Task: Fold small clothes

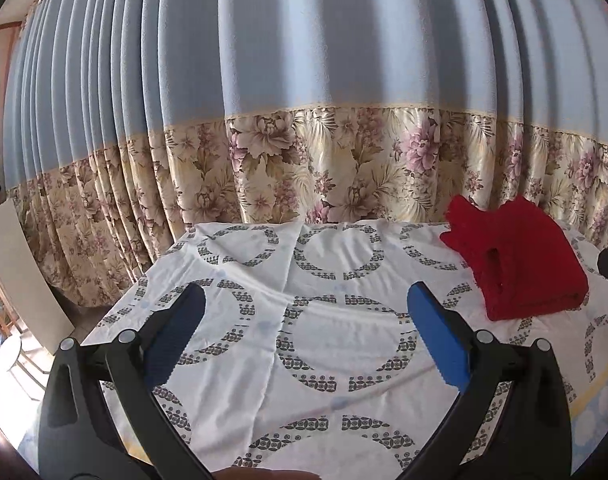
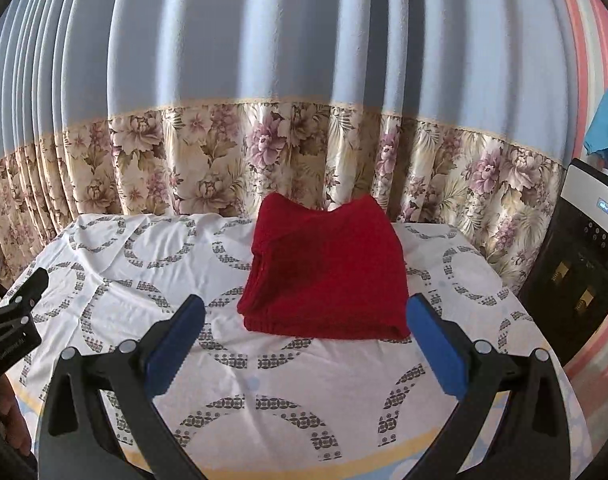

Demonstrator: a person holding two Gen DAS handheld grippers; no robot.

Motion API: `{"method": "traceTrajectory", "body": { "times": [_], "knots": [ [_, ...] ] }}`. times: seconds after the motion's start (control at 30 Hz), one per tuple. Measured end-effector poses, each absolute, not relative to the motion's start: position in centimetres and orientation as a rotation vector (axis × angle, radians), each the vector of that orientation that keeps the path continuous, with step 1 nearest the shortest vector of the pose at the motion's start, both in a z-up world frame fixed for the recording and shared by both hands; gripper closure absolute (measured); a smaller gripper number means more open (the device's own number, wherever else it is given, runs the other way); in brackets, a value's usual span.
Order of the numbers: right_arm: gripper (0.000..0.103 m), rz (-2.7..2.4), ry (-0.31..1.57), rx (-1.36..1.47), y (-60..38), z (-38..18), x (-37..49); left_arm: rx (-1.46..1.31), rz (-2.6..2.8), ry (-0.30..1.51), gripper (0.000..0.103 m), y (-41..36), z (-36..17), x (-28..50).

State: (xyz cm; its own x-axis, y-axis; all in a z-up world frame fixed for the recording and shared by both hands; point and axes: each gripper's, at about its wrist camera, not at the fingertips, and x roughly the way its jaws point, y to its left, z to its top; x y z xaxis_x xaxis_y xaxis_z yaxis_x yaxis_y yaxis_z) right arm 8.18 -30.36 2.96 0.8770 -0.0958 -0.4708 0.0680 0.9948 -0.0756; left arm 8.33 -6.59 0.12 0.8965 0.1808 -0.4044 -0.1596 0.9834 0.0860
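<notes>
A small red knitted garment (image 2: 325,272) lies folded into a thick rectangle on the patterned sheet, near the far side of the table. In the left wrist view the same red garment (image 1: 519,264) sits to the right. My right gripper (image 2: 305,320) hovers just in front of its near edge, open, with nothing between the blue pads. My left gripper (image 1: 305,308) is open over bare sheet, to the left of the garment. The left gripper's black body (image 2: 12,316) shows at the left edge of the right wrist view.
The table is covered by a white sheet (image 1: 311,344) with grey ring patterns. A blue curtain with a floral hem (image 2: 288,148) hangs right behind it. A black and white appliance (image 2: 583,248) stands to the right of the table. A white board (image 1: 20,272) leans at the left.
</notes>
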Motion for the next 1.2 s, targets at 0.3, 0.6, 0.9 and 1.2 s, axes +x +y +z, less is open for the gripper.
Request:
{"method": "traceTrajectory", "body": {
  "times": [0.3,0.6,0.9,1.2],
  "knots": [
    [0.002,-0.087,0.5,-0.063,-30.29,2.9,8.23,0.04,0.175,0.419,0.003,-6.35,0.23,8.22],
    [0.002,-0.091,0.493,-0.06,-30.32,3.03,8.2,0.039,0.178,0.414,0.003,-6.27,0.28,8.15],
    [0.002,-0.09,0.495,-0.061,-30.36,3.0,8.2,0.041,0.175,0.416,0.003,-6.39,0.28,8.17],
    [0.002,-0.093,0.493,-0.058,-30.45,3.12,8.19,0.042,0.173,0.416,0.003,-6.43,0.28,8.16]
  ]
}}
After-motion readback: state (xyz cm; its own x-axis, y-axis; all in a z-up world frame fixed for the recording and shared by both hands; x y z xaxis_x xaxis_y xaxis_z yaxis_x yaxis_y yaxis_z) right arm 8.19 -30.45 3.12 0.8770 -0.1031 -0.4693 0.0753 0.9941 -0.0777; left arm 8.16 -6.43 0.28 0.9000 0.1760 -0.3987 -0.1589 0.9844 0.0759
